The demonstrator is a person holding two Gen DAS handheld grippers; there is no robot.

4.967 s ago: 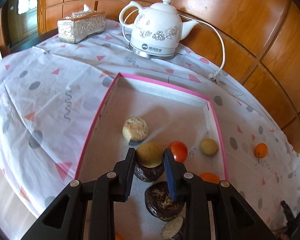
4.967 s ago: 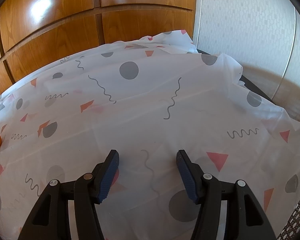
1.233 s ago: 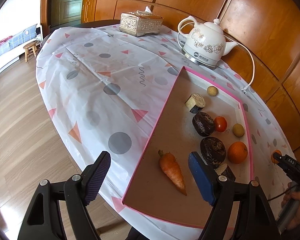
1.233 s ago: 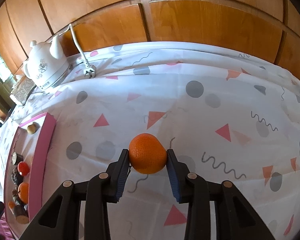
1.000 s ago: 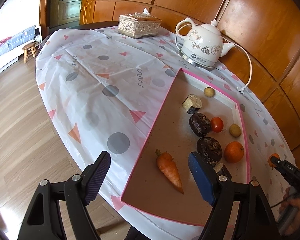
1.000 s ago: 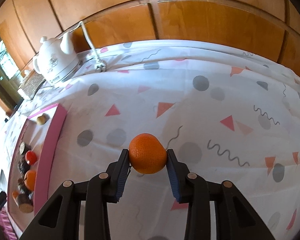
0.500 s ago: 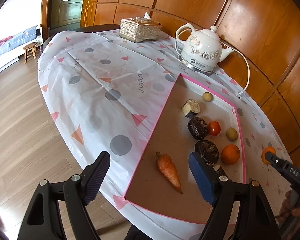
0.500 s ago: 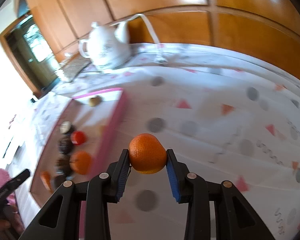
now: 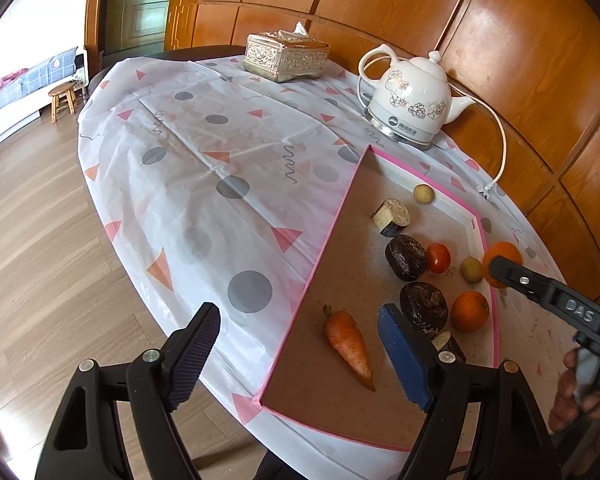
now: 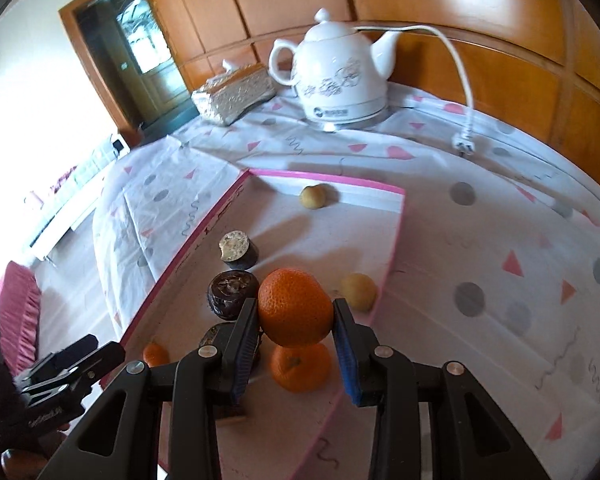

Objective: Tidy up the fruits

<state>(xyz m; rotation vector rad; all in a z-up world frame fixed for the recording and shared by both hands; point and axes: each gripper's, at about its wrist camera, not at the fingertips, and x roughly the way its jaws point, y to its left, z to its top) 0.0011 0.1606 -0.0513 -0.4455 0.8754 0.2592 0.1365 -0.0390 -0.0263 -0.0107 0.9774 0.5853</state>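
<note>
1. Wood panelling fills the top of both views, and below it I see a table under a white cloth (image 9: 204,184) printed with grey dots and pink triangles
2. At upper right of my left view stand a white kettle (image 9: 410,110) and a silver tissue box (image 9: 286,62)
3. My right gripper (image 10: 294,316) is clamped on an orange (image 10: 295,307), centre of the right view, above the pink-rimmed tray (image 10: 396,232)
4. A second orange (image 10: 300,368) lies in the tray directly below the held one in the frame
5. Also in the tray: a carrot (image 9: 350,342) lower centre of the left view, two dark round fruits (image 9: 406,258), a small tomato (image 9: 438,258), two small pale yellowish fruits (image 9: 424,193)
6. My left gripper (image 9: 300,356) hangs at the bottom of its view, fingers well apart and holding nothing, over the tray's near corner
</note>
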